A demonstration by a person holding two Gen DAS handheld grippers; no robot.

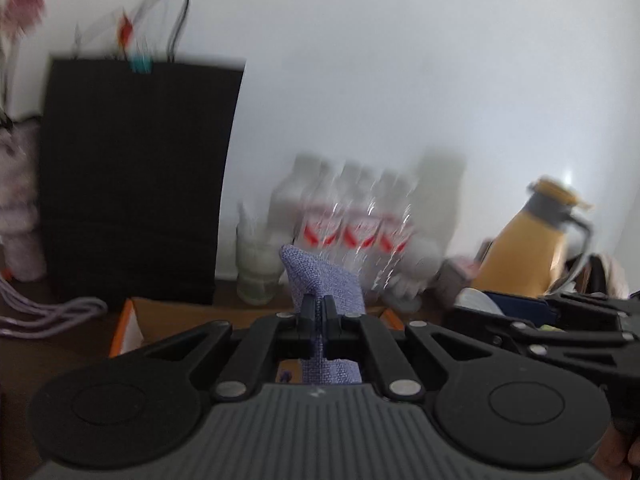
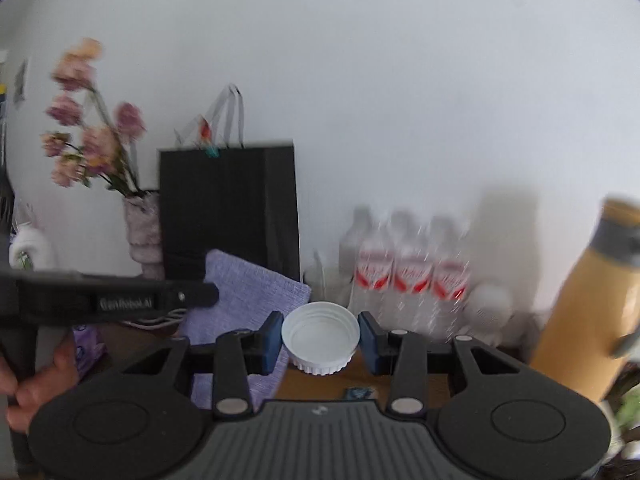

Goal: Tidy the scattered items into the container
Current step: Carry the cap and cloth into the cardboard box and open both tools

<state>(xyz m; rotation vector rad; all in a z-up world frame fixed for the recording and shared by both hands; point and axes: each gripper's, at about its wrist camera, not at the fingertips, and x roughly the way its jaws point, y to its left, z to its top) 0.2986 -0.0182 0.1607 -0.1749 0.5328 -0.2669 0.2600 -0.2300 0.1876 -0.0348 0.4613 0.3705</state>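
Observation:
My left gripper (image 1: 319, 320) is shut on a lavender woven cloth (image 1: 320, 276), which sticks up past the fingertips and hangs below them. Under it lies an open cardboard box (image 1: 134, 320) with an orange rim. In the right wrist view my right gripper (image 2: 320, 338) is shut on a white ribbed cap (image 2: 320, 332), its open side up, held between the blue pads (image 2: 272, 340). The left gripper (image 2: 192, 294) reaches in from the left there with the cloth (image 2: 248, 292) hanging from it. Both views are motion-blurred.
A black paper bag (image 1: 136, 176) stands against the white wall, with several water bottles (image 1: 352, 220) and a yellow jug (image 1: 528, 240) to its right. Flowers in a vase (image 2: 92, 140) stand left of the bag. A person's hand (image 2: 40, 380) grips the left tool. Purple cords (image 1: 48, 312) lie left.

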